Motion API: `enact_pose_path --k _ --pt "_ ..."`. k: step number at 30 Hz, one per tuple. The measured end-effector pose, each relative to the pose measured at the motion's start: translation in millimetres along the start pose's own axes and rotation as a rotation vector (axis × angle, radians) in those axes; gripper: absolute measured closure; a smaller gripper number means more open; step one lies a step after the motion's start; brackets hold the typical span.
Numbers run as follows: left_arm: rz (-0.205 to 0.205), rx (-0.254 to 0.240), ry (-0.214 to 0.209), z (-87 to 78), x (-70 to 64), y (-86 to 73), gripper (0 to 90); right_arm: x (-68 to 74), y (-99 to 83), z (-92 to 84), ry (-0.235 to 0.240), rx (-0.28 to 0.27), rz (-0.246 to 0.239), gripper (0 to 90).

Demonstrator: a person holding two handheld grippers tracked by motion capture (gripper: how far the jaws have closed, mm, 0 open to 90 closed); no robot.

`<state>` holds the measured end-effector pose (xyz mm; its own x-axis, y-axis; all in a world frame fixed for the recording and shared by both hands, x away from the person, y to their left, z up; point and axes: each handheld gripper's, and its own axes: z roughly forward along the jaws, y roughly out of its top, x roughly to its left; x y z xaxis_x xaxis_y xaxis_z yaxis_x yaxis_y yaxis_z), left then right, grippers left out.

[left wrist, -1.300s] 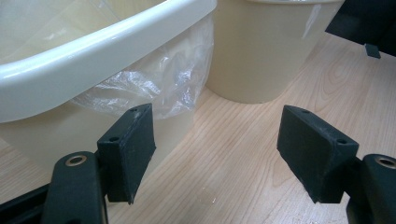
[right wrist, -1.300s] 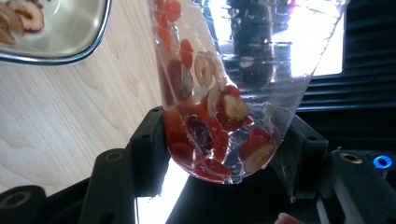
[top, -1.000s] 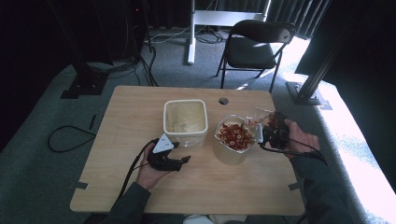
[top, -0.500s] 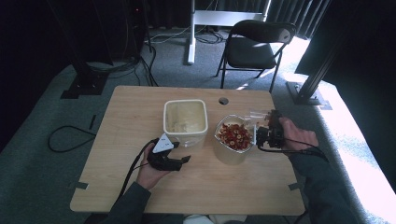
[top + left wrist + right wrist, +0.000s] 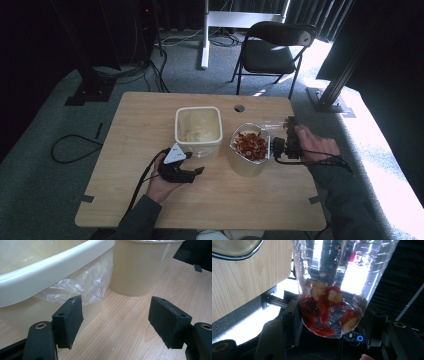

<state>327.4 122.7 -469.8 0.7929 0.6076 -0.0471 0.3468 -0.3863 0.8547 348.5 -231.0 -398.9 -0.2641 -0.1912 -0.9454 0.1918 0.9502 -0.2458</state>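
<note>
My right gripper [image 5: 278, 136] is shut on a clear plastic cup [image 5: 272, 124] held just right of a round cream bucket [image 5: 244, 165] holding red pieces [image 5: 250, 146]. In the right gripper view the cup [image 5: 332, 290] sits between the jaws with red and pale pieces [image 5: 324, 307] lying at its base. My left gripper [image 5: 196, 172] rests on the table in front of a square cream container [image 5: 197, 142], open with nothing in it. In the left gripper view [image 5: 116, 322] its jaws stand wide before the container [image 5: 50, 270], its plastic liner [image 5: 87, 285] and the bucket [image 5: 140, 267].
The wooden table [image 5: 150, 120] has a small round hole [image 5: 239, 107] near its far edge. A black folding chair [image 5: 272, 47] stands beyond the table. Cables trail over the grey floor [image 5: 75, 147] at the left. Bare wood lies left of the container and along the near edge.
My right gripper with the cup has edged slightly left, closer to the bucket. The left gripper has stayed where it was.
</note>
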Motion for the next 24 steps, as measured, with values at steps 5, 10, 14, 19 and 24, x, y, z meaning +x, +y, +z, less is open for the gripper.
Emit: enact_pose_path --k 5,10,14,19,24 --pt "-0.001 -0.001 0.001 -0.3 0.1 0.1 28.3 -0.5 1.1 0.1 -0.013 0.007 -0.030 43.1" --pt "-0.002 -0.003 0.001 -0.5 0.0 0.1 28.3 -1.2 1.6 -1.0 -0.025 0.012 -0.055 43.1" --pt "-0.001 -0.003 0.000 -0.3 -0.1 0.2 28.3 -2.2 1.9 -1.7 -0.029 0.014 -0.061 43.2" --pt "-0.001 -0.004 0.000 -0.6 0.1 0.4 28.3 -1.8 3.3 -1.6 -0.031 0.018 -0.077 43.2" --pt "-0.001 -0.005 -0.001 -0.7 0.1 0.4 28.3 -2.5 3.7 0.8 -0.029 0.025 -0.082 43.3"
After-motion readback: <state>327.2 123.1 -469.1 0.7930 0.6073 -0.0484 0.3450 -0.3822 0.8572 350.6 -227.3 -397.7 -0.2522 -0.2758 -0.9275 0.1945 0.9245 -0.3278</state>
